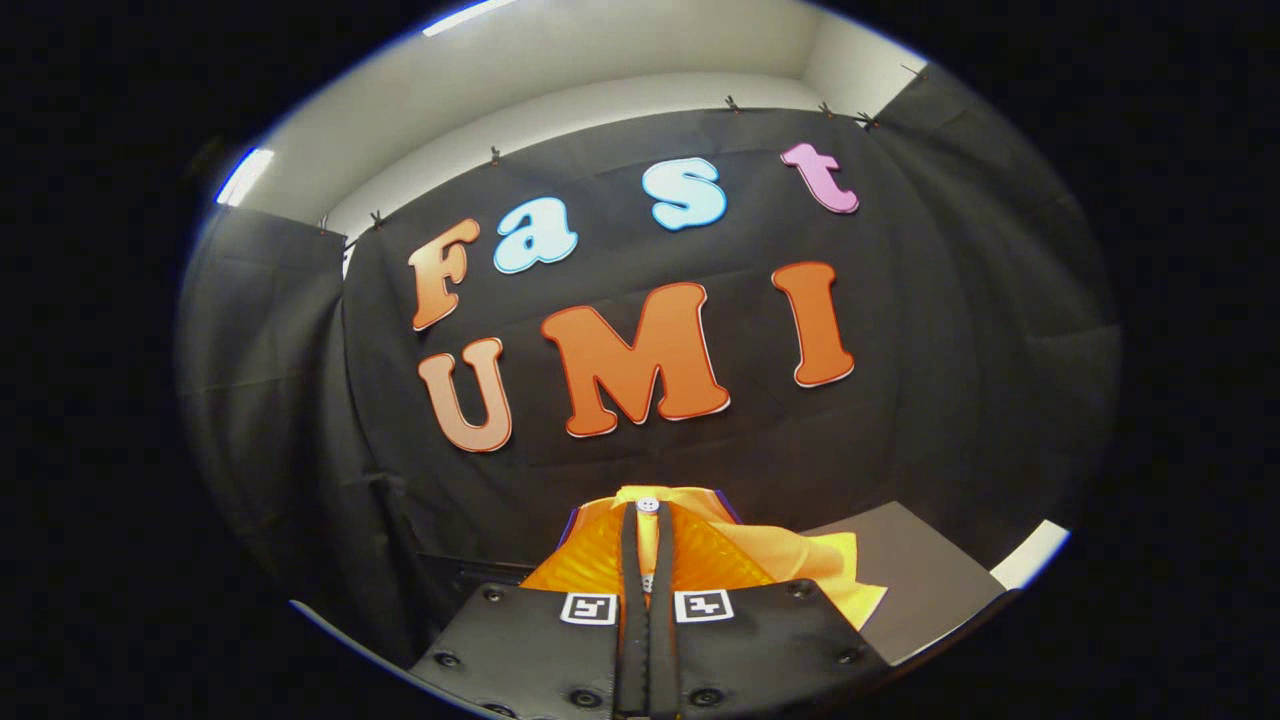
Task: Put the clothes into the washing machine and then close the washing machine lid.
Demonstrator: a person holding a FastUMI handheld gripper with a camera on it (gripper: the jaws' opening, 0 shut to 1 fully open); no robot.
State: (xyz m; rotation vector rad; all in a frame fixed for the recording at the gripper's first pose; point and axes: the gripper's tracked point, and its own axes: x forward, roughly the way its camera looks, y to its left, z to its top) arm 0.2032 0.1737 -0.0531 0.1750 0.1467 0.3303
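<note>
The black cloth wall (900,400) of the booth is the biggest thing here, and it stands well beyond the fingers. Above it is a plain white wall (600,80) with a bright strip light (245,175). A flat grey board (920,570) lies low down, just to the right of the fingers and behind the cloth. The bright orange piece of clothing (760,560) with a shiny ribbed part is held up off the ground, right at the fingers. Its long way runs up and away along the fingers, and a loose yellow-orange flap spreads out to the right over the grey board. A small white button (647,505) sits at its top end, just past the fingertips. The gripper (647,545) points forward and tips up toward the black wall. Its two thin black fingers (628,560) are pressed close together, side by side, pinching the orange clothing between them. Two little black-and-white square tags (588,607) sit on the gripper's black body.
</note>
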